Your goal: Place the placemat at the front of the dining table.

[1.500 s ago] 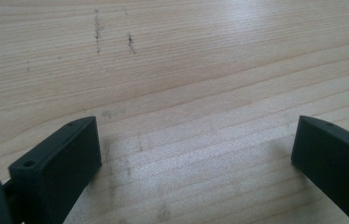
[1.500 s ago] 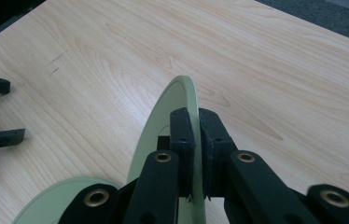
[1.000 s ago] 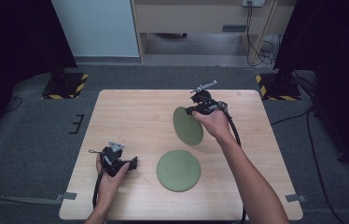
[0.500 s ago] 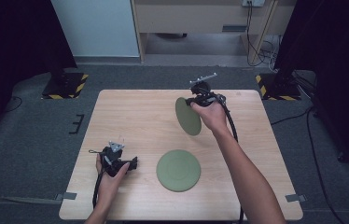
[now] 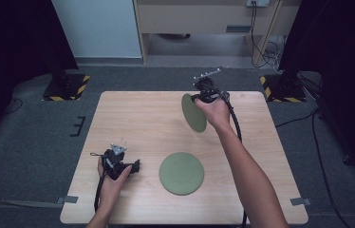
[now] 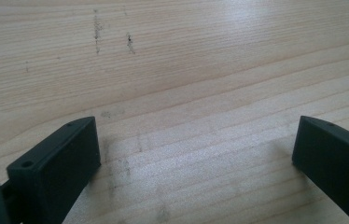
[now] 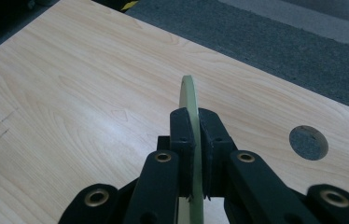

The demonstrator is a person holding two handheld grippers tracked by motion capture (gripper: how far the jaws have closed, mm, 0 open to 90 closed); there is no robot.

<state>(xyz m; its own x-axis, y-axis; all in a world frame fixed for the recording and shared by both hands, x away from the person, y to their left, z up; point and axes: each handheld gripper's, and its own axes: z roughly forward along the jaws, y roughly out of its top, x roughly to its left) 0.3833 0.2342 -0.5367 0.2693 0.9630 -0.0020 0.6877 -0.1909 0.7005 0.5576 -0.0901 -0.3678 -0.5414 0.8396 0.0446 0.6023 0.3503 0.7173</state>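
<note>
Two round green plates are here. One green plate (image 5: 182, 173) lies flat on the wooden table (image 5: 142, 118) near the front middle. The other plate (image 5: 193, 113) hangs on edge above the far right part of the table, with my right gripper (image 5: 195, 99) shut on its upper rim. In the right gripper view the jaws (image 7: 195, 126) pinch the thin pale edge of this plate (image 7: 189, 93). My left gripper (image 5: 135, 166) rests low at the front left, to the left of the flat plate. Its jaws (image 6: 196, 140) stand wide open over bare wood.
A round hole (image 7: 308, 142) pierces the table beyond the held plate. Grey carpet surrounds the table. Striped stand bases (image 5: 69, 88) sit on the floor at the far left and far right (image 5: 280, 88). A cable (image 5: 235, 123) trails along the right forearm.
The right gripper has carried its plate up and toward the far edge, and the plate now hangs more upright. The left gripper and the flat plate have stayed put.
</note>
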